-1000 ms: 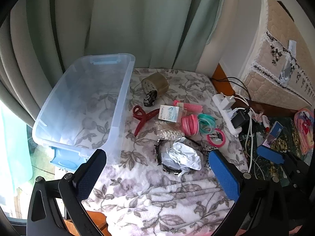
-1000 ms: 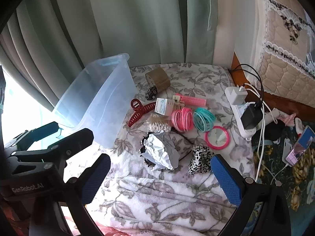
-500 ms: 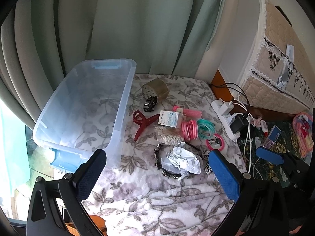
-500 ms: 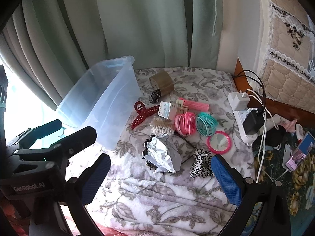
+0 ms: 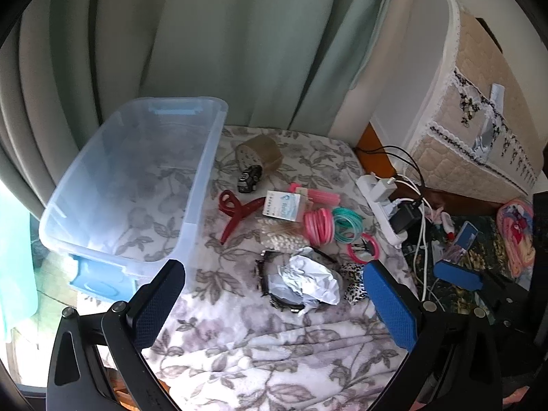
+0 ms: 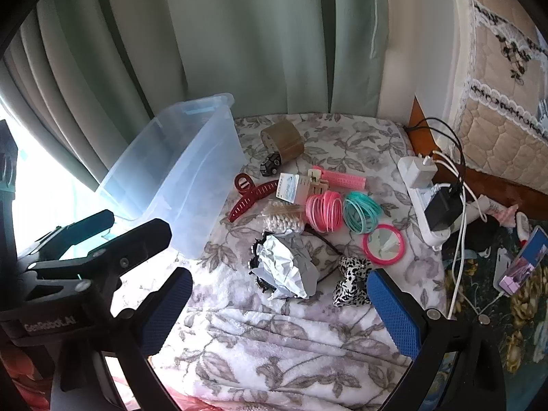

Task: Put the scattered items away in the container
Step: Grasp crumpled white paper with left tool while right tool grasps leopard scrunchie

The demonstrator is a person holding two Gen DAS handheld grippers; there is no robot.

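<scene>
Both grippers are being drawn back, left (image 5: 274, 304) and right (image 6: 279, 311) spread wide, foil wad (image 6: 284, 270) lying just ahead.

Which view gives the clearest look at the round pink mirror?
The right wrist view: the pink mirror lies fully exposed, its reflective face visible. In the left wrist view the pink mirror is smaller, foreshortened, and sits just above that gripper's blue finger.

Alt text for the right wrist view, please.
Open right gripper hovers over a floral blanket strewn with small items: crumpled foil, pink bangles, teal bangles, a red hair claw. An empty clear bin sits left.
</scene>
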